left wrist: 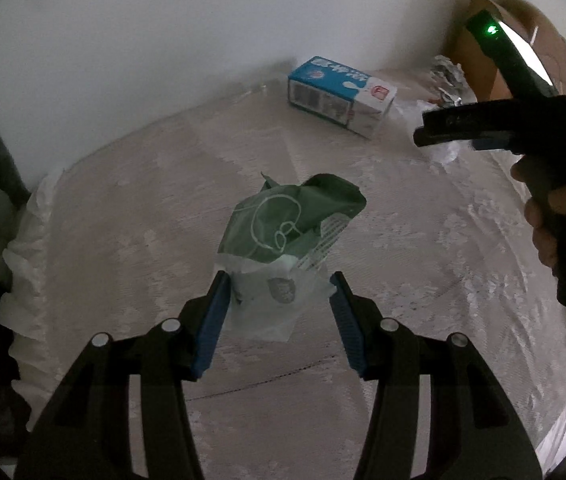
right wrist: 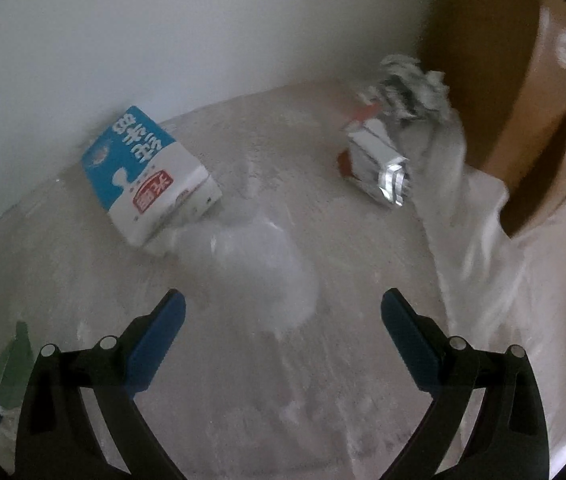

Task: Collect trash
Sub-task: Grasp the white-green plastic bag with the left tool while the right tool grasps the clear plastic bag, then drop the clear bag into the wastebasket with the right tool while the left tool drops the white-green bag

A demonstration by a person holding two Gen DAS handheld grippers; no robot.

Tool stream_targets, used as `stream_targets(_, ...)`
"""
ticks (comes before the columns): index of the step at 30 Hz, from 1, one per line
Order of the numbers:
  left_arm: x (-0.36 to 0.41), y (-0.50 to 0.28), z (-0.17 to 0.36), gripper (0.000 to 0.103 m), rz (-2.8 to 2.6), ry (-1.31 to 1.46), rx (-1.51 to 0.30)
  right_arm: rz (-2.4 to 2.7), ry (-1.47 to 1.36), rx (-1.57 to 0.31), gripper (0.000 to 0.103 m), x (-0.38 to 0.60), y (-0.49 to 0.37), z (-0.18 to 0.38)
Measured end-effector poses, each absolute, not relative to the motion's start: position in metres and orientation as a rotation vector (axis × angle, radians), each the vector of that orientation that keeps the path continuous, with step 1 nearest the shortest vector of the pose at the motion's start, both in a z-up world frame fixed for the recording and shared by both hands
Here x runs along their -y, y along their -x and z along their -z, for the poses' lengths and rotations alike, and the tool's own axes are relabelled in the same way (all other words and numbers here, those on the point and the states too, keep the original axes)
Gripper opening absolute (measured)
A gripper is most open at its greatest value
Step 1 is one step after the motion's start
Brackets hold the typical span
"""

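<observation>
Right gripper (right wrist: 283,312) spread wide over crumpled clear plastic (right wrist: 259,264); milk carton (right wrist: 147,176) far left; foil wrapper (right wrist: 379,168) far right beside cardboard box (right wrist: 523,120).

Dim interior. A plain white wall (left wrist: 187,40) rises directly behind a bench (left wrist: 131,216) covered by a pale lace-patterned cloth (right wrist: 243,400), which hangs in folds over the right edge. Brighter light falls on the cloth at far right.

Black claws (left wrist: 279,292) with blue pads (left wrist: 213,320), silver screws (left wrist: 170,325), bare-skinned hand (left wrist: 551,220).
</observation>
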State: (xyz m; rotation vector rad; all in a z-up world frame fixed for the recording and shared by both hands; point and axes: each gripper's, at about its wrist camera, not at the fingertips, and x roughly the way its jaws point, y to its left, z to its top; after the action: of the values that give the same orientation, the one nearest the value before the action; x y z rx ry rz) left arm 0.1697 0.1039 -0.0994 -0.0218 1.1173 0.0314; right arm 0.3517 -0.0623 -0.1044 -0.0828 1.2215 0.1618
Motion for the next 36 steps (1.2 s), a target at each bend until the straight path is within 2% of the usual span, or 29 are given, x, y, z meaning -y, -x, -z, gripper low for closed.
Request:
stream_targets(1, -0.106, -0.17, 0.099, 0.05, -0.03, 0.029, -1.117, -0.166, 0.088, -1.232, 0.066, 0.06, -0.352, 0.106)
stream_targets(2, -0.107, -0.17, 0.099, 0.05, -0.028, 0.036, -1.116, -0.177, 0.084, -1.226, 0.053, 0.059, -0.347, 0.104)
stream_targets(6, -0.103, -0.165, 0.095, 0.05, -0.015, 0.037, -1.122, -0.184, 0.067, -1.18, 0.046, 0.067, -0.324, 0.091)
stream_targets(14, -0.079, -0.132, 0.081, 0.05, 0.063, -0.005, -1.113, -0.181, -0.046, -1.131, 0.045, 0.112, -0.215, 0.062)
stream_targets(20, -0.052, -0.083, 0.076, 0.05, 0.141, -0.049, -1.129, -0.168, -0.17, -1.179, 0.045, 0.164, -0.118, 0.065)
stream_targets(26, -0.026, -0.034, 0.078, 0.05, 0.21, -0.091, -1.151, -0.094, -0.151, -1.221, 0.046, 0.199, -0.03, 0.075)
stream_targets(36, 0.005, 0.01, 0.07, 0.05, 0.27, -0.164, -1.16, -0.032, -0.177, -1.261, 0.047, 0.247, 0.043, 0.091)
